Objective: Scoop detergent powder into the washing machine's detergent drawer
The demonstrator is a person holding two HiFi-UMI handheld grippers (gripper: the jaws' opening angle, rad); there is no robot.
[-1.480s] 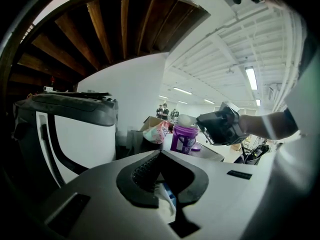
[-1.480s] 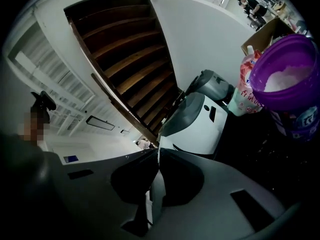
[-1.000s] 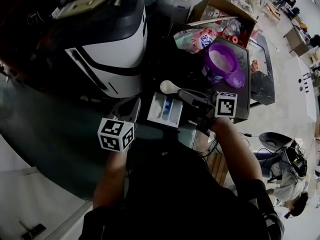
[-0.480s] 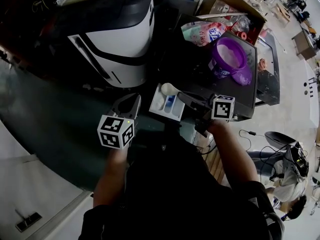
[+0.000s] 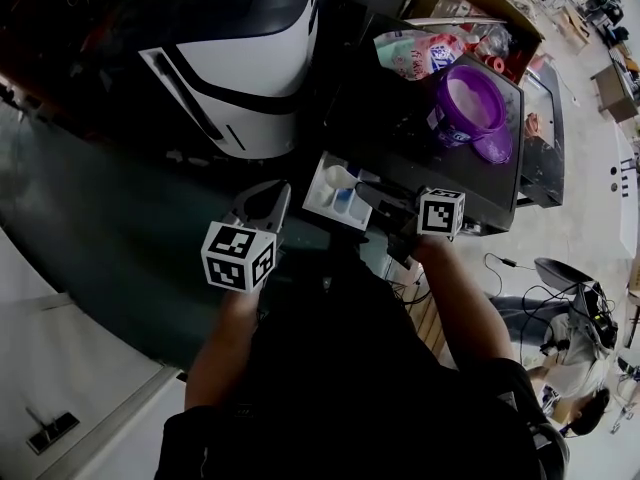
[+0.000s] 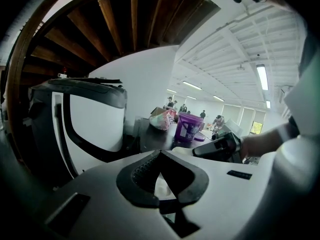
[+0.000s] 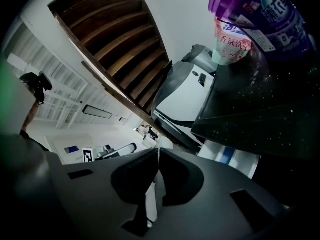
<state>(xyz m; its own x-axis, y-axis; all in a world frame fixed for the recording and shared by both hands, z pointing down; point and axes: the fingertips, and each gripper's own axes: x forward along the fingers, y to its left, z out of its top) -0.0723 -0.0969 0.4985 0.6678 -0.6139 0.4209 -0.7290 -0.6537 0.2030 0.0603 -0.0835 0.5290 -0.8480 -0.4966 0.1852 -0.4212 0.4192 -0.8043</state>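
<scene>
1. Tipping looks like the step in hand: the scoop [image 5: 338, 176] hangs over the detergent drawer [image 5: 318, 203]. Roll the wrist slowly and keep the bowl low over one compartment, so that the powder falls inside.
2. Right gripper [image 5: 368, 190] has its jaws clamped on the scoop's handle. It reaches in from the right with the forearm angled towards the drawer.
3. Left gripper [image 5: 267, 201] sits just left of the drawer, jaw tips together, apparently holding nothing.
4. Purple detergent tub [image 5: 470, 103] stands open, behind and to the right.

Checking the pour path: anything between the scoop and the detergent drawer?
Nothing visible. The scoop, held in the right gripper, is directly over the open detergent drawer; the left gripper is off to its side.
</scene>
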